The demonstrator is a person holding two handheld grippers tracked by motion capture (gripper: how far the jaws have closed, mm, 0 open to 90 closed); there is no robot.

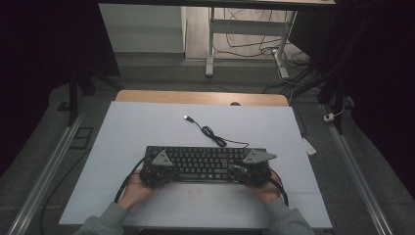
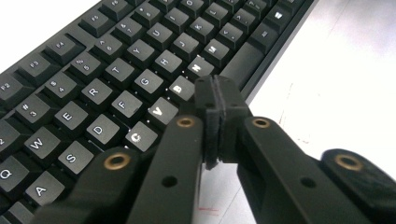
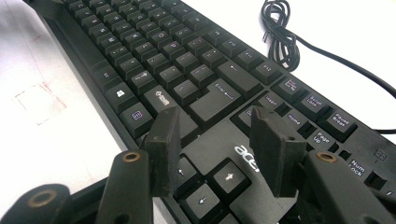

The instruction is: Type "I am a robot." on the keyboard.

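Two grippers sit at the near edge of a black keyboard (image 1: 205, 163), one at each end. The keyboard lies flat on a white board (image 1: 147, 127), close to the person's side, with its cable (image 1: 215, 136) running off its far edge in a loose coil and ending in a plug (image 1: 187, 118) well beyond the keyboard.

The left gripper (image 2: 216, 100) has its jaws pressed together with nothing between them; its tips hover just over the keyboard's front edge, near the space bar (image 2: 243, 60) and the bottom letter row. The right gripper (image 3: 217, 140) stands with its jaws apart, empty, above the arrow keys (image 3: 215, 184) at the keyboard's right end.

As a thing to handle, the keyboard looks stiff and fairly light, a long plastic slab that should keep its shape when lifted from both ends. The keys give under pressure and their caps could pop off, so the bare frame is the better place to hold: the thin front lip or the short side edges. The smooth plastic may slip in a shallow pinch, and a one-ended lift would likely tilt the far end down. The trailing cable is limp and will drag along, possibly snagging.
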